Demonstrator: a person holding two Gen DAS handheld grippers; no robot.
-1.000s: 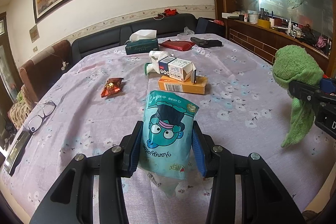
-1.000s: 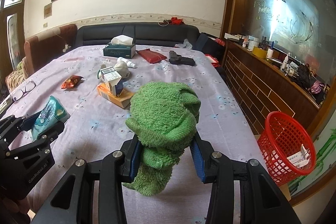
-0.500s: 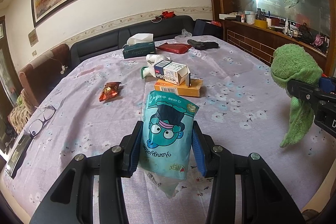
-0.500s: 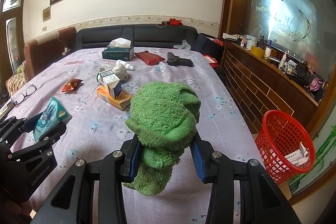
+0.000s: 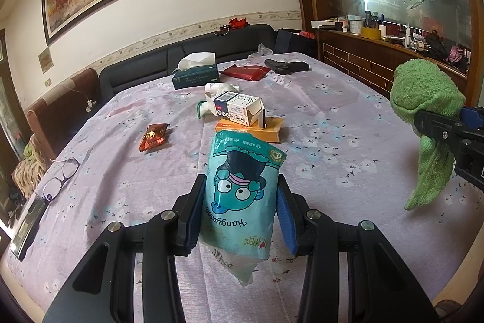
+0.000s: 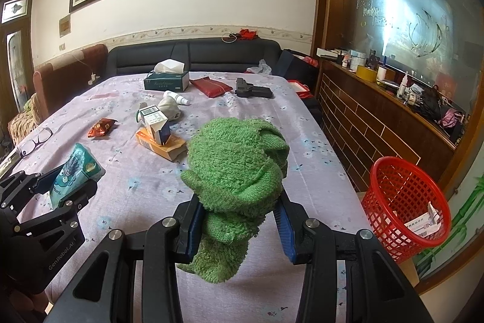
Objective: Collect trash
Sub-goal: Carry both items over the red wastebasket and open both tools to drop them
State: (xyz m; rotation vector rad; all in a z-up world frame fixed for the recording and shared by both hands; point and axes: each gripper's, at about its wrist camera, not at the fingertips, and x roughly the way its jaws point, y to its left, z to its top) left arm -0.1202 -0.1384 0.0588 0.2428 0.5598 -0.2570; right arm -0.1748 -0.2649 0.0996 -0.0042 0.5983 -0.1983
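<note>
Left wrist view: the left gripper [image 5: 239, 214] is clamped on a teal cartoon packet [image 5: 242, 199], lifted off the floral table [image 5: 332, 141]. Ahead of it lie an orange box [image 5: 257, 132], a red snack wrapper [image 5: 152, 136] and, to the left, glasses [image 5: 59, 179].

Right wrist view: the right gripper [image 6: 239, 226] is clamped on a green cloth [image 6: 236, 171]. Only here, a red basket [image 6: 402, 202] shows, on the floor to its right.

Teal cartoon pouch [image 5: 242, 196] in left claw [image 5: 239, 217] above floral tablecloth [image 5: 332, 147]
</note>
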